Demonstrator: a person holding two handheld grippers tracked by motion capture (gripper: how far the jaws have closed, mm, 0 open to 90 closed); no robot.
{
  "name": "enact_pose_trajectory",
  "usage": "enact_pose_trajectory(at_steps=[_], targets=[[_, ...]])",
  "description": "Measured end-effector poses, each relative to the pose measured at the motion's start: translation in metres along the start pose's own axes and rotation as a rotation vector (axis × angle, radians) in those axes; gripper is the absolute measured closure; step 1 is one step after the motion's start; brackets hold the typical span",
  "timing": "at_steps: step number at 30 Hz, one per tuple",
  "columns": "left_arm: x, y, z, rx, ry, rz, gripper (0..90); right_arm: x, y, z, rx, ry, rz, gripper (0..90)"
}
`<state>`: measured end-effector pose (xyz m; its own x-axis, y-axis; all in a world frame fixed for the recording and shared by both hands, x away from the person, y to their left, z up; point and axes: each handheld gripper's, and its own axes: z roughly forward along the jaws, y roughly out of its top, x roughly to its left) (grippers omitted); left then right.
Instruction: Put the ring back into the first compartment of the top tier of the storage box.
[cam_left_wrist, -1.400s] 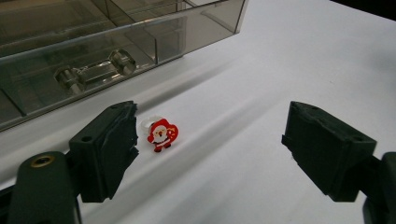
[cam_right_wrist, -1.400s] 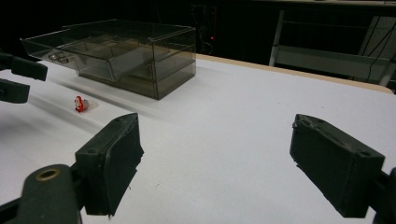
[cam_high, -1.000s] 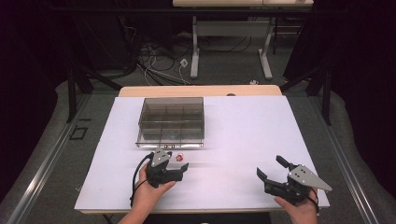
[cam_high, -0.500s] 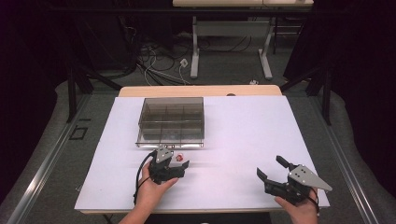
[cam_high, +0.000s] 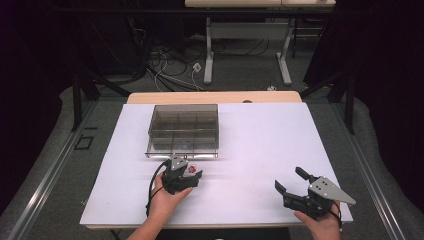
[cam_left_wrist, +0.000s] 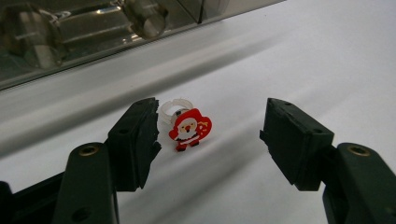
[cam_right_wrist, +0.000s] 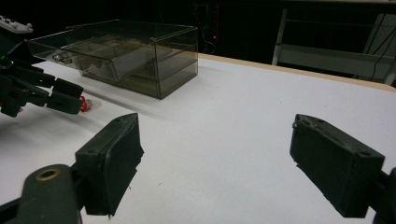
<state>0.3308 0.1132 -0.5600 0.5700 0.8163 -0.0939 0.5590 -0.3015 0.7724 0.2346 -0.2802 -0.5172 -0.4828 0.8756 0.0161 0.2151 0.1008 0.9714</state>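
Your left claw (cam_left_wrist: 210, 135) stands unclenched around the Santa ring (cam_left_wrist: 189, 127), its jaws having just been closing; the ring stands upright on the white tabletop (cam_high: 260, 145) between them, close by one jaw and well clear of the other, neither pad pressing it. Your left hand (cam_high: 167, 197) lies low, pointing toward the smoky clear drawer box (cam_high: 184, 127) just beyond. Your right claw (cam_high: 290, 186) rests released, well apart

My left tongs (cam_high: 192, 173) sit low near my body, pointing forward, and their jaws have just been closing, though a gap stays between them. My right tongs (cam_high: 292, 181) rest far off to the side, jaws spread wide and angled inward, hand (cam_high: 320, 222) gripping from behind.
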Motion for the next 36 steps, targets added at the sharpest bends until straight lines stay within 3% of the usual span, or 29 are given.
enact_pose_trajectory(at_steps=[6,16,36], targets=[[0.0016,0.0003,0.0013,0.015,0.001,-0.006,41.6,-0.0002,-0.0001,0.0000,0.001,0.002,0.000,15.9],[0.0055,0.0008,0.0040,0.043,0.008,-0.053,46.8,-0.0004,-0.0002,0.0002,0.004,0.006,-0.001,15.9],[0.0025,0.0026,0.0095,0.070,0.037,-0.036,59.9,-0.0011,-0.0003,-0.0003,0.006,0.006,0.002,15.9]])
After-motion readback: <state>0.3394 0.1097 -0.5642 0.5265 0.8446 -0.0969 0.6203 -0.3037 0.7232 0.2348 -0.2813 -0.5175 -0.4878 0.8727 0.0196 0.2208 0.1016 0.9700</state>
